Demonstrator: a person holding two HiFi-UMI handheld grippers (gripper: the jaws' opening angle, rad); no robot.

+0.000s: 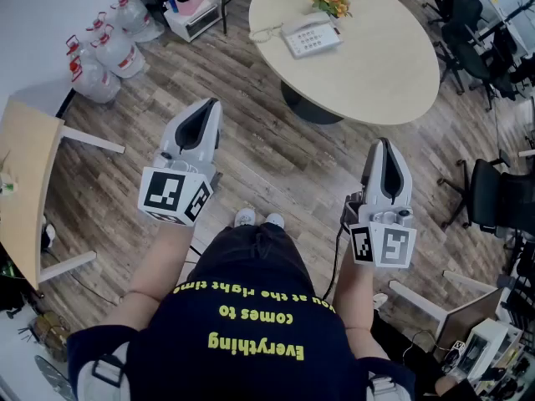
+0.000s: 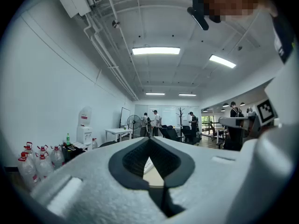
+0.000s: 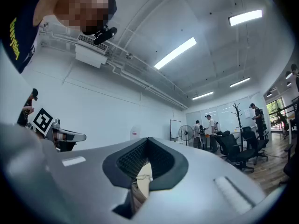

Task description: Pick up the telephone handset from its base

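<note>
Head view steeply down from above, gripper views level across the room, all sharing round table [image 1: 376, 65]

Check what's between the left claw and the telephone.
Head view: from left claw to telephone, only bare wooden floor, then the round table top.

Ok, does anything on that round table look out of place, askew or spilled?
Nothing stands out. The white desk telephone sits flat on the round beige table beside orange flowers; nothing spilled or tipped.
</note>
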